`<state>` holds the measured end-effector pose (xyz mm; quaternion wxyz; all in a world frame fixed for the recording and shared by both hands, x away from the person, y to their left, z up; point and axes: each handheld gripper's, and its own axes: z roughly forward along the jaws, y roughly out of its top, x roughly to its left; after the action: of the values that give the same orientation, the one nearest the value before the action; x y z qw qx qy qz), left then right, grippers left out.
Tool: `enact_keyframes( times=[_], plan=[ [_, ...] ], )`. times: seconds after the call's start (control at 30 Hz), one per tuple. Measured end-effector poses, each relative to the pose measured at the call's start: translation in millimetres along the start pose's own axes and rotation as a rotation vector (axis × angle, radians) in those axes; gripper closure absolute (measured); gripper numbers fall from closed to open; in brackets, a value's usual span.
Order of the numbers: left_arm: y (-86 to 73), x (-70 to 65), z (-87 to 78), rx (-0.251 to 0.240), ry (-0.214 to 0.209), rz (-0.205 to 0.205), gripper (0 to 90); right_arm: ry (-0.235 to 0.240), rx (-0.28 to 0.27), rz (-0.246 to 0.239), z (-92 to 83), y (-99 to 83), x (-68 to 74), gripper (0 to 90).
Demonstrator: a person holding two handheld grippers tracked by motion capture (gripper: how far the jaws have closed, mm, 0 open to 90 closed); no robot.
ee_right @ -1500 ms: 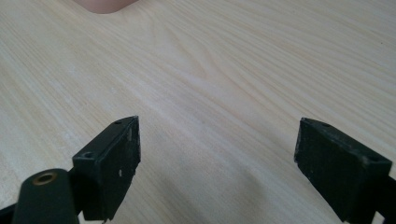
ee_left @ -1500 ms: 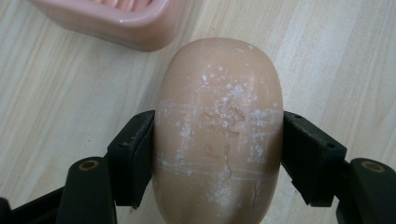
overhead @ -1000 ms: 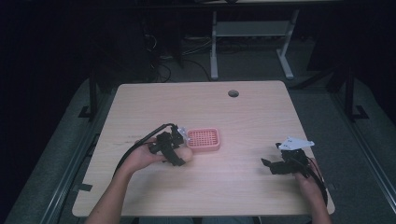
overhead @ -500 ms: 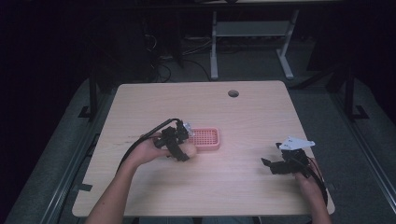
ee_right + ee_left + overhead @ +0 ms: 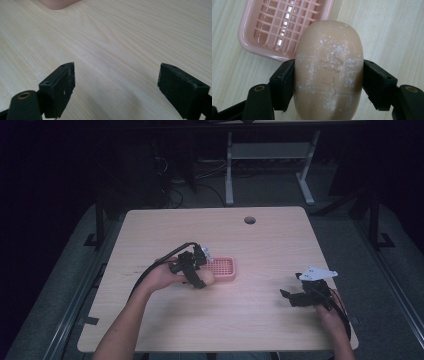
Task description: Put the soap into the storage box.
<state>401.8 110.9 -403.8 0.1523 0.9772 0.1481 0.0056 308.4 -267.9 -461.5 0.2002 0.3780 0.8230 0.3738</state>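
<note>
you are holding one bar of soap (image 5: 329, 72), tan and oval with white scuffs, in the left hand-held gripper (image 5: 329, 82); its jaws are closing on the bar's two long sides, pads pressed flat against it. in the left gripper view the bar is hanging over the wooden tabletop (image 5: 392, 32), its far end overlapping the near corner of one pink soap dish (image 5: 269, 32) with a grid floor. in the high view the soap (image 5: 206, 278) is sitting at the dish's (image 5: 222, 268) near-left corner, not yet inside it; whether it is touching the rim cannot be told.

the step in hand is judged to be the carry of the soap to the dish. the next move is calling for a short shift forward so that the bar is centring over the grid, then a lowering, then a parting of the jaws once the bar is resting on the grid.

the right hand-held gripper (image 5: 116, 86) is idling with jaws spread wide and nothing between them, low over bare wood, well apart from the dish (image 5: 58, 3).

count: soap bars, one; soap dishes, one; hand-held grippers, two; tabletop cable hole (image 5: 249, 220), one.
</note>
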Motion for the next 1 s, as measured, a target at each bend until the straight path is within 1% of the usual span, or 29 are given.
enact_keyframes(
  times=[0.07,0.13,0.23,0.4,0.47,0.53,0.67,0.7,0.73,0.77,0.83,0.9,1.0],
  plan=[
    [1.4,0.7,-0.3,0.003,-0.008,-0.002,31.5,-0.001,-0.002,0.003,-0.2,-0.1,0.0,13.9],
    [3.2,1.3,0.5,0.007,0.002,0.003,31.5,0.0,-0.004,0.005,-0.3,-0.2,-0.1,13.9],
    [6.8,2.0,0.7,0.008,-0.006,0.004,31.6,-0.001,-0.005,0.002,-0.4,-0.3,-0.7,13.9],
    [12.9,3.7,0.0,0.003,0.002,0.016,31.6,-0.002,-0.005,0.002,-0.7,-0.2,-0.4,13.8],
    [14.3,4.6,-0.6,0.003,-0.004,0.01,31.6,-0.003,-0.005,0.002,-0.9,-0.2,-0.5,13.8],
    [15.6,5.5,-0.3,0.007,0.003,0.016,31.6,-0.002,-0.005,0.001,-0.9,-0.3,-0.6,13.9],
    [18.1,7.6,-0.3,0.016,-0.001,0.013,31.6,-0.003,-0.005,0.001,-1.2,-0.2,-0.6,13.9],
    [18.6,7.9,-0.2,0.016,0.004,0.014,31.6,-0.003,-0.005,0.0,-1.3,-0.2,-0.6,13.8],
    [19.0,8.1,-0.2,0.014,0.004,0.012,31.6,-0.003,-0.006,0.0,-1.3,-0.2,-0.6,13.9],
    [19.7,9.0,-0.7,0.016,0.006,0.019,31.6,-0.003,-0.004,0.002,-1.3,-0.1,-0.3,13.9],
    [21.0,8.7,-1.0,0.015,0.003,0.017,31.6,-0.004,-0.007,-0.009,-1.0,0.4,-0.3,13.9],
    [22.7,9.2,-1.4,0.013,0.008,0.021,31.6,-0.002,-0.007,-0.01,-0.9,0.8,0.4,13.9],
    [23.8,11.7,-1.2,0.0,0.001,0.013,31.5,-0.001,-0.005,-0.009,-0.8,1.2,1.0,13.8]
  ],
)
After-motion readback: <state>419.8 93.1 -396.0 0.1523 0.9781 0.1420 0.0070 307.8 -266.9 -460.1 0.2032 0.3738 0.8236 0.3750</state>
